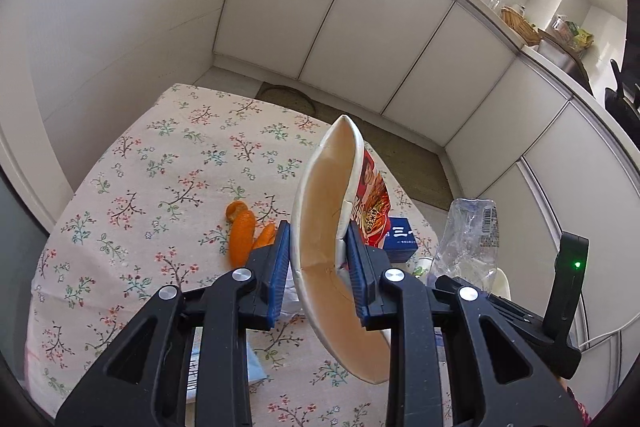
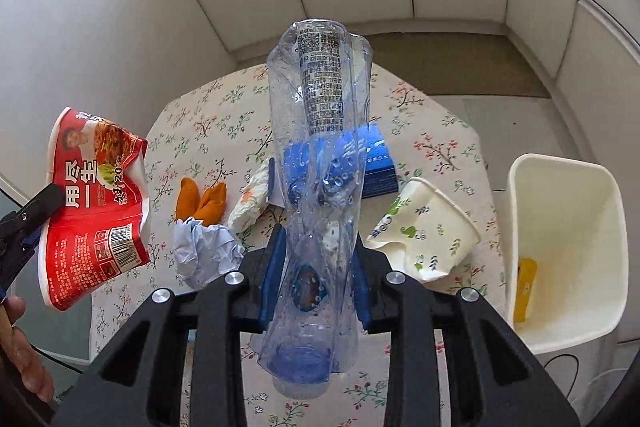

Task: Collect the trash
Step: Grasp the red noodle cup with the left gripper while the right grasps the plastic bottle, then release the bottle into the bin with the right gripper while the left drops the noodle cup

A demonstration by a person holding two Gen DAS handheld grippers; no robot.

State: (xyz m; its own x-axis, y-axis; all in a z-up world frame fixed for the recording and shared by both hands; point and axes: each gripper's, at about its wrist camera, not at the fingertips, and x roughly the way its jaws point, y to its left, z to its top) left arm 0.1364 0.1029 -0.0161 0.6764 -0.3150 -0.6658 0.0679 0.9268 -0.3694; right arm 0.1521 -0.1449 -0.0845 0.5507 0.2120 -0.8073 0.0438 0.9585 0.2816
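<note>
A: Right wrist view: the right gripper has its blue pads pressed into the sides of a clear plastic bottle, which is squeezed in at the waist and held off the table. The white bin stands at the table's right edge, with only one yellow scrap showing at its bottom.

B: And the other tool?

A: The left gripper is clamped on the wall of a crushed noodle cup, one pad inside the rim and one outside, so the cup hangs in the air to the left of the table.

B: So how far along does the task look?

A: Early, judging by the bin. Two pieces are picked up but neither is dropped in yet.

B: What is left on the cloth?

A: The orange peel, a crumpled pale-blue tissue, a wad of flowered paper, a crushed paper cup lying just beside the bin, and a blue box behind the bottle. Whether the box counts as trash cannot be told.

B: The next step?

A: Probably carrying the bottle over the bin's mouth, then the noodle cup.
</note>
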